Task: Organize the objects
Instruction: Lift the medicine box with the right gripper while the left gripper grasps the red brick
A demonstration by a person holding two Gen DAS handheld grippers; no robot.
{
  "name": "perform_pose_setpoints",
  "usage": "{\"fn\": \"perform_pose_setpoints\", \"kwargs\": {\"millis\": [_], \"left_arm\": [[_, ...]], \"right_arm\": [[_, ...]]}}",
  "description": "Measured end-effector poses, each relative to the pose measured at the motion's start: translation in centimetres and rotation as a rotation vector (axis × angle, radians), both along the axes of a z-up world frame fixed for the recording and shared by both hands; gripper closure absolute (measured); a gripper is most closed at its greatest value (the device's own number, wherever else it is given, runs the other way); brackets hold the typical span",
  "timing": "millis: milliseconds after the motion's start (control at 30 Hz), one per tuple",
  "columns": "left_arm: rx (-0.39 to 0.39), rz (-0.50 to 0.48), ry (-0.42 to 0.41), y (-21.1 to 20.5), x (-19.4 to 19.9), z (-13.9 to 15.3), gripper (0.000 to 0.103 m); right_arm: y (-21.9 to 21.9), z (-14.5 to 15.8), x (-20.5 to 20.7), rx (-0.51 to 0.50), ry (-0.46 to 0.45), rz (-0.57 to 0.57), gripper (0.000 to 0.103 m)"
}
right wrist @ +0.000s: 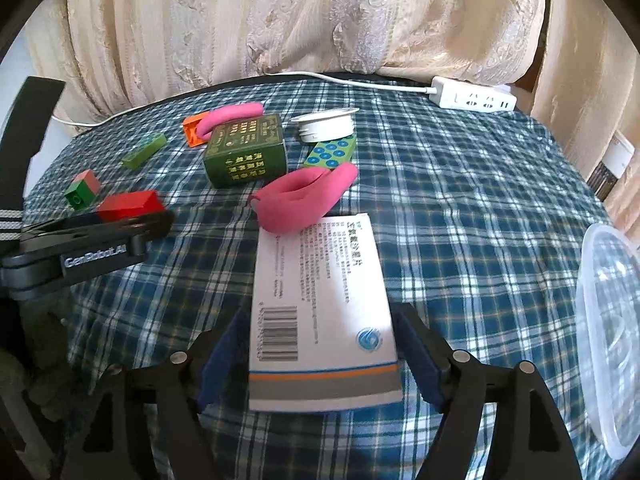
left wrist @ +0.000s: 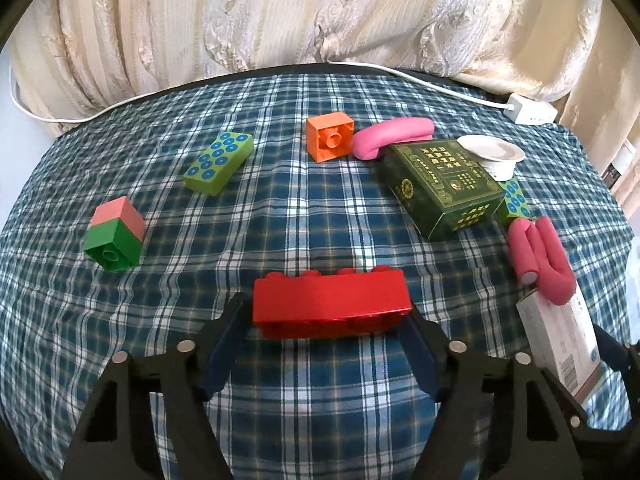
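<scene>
Progress: early, by my reading. Clear plastic tub [right wrist: 608,320] at right looks empty; green patterned carton [left wrist: 440,184], orange brick [left wrist: 330,136], pink foam rollers [left wrist: 540,260] lie scattered on checked cloth [left wrist: 280,216]

Left gripper [left wrist: 326,320]: jaws wide, clamped on long red brick [left wrist: 332,304]

Right gripper [right wrist: 320,356]: jaws wide, pads against white medicine box [right wrist: 320,300], apparently gripped

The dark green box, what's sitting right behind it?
Behind the dark green box sit a white lidded tub and a pink foam loop. A dotted green block is partly hidden.
</scene>
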State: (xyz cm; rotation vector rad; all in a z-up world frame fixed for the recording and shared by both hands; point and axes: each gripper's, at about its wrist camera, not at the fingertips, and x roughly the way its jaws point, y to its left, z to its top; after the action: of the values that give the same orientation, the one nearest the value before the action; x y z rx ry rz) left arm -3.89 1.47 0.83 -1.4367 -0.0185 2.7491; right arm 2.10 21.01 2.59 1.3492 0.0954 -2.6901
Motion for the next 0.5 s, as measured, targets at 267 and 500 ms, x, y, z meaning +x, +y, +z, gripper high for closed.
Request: {"fn": "perform_pose_setpoints", "kwargs": {"millis": [267,500], "left_arm": [[0.011,-0.024,0.012,0.3,0.8,0.4,0.037],[0.018,-0.039,0.025,0.8,1.3,0.8,0.037]], "right_arm": [[-0.3,0.0,0.1,0.008,0.013,0.019,0.037],[-0.1,0.4,1.2,-0.028,0.026,0.034,0.037]]}}
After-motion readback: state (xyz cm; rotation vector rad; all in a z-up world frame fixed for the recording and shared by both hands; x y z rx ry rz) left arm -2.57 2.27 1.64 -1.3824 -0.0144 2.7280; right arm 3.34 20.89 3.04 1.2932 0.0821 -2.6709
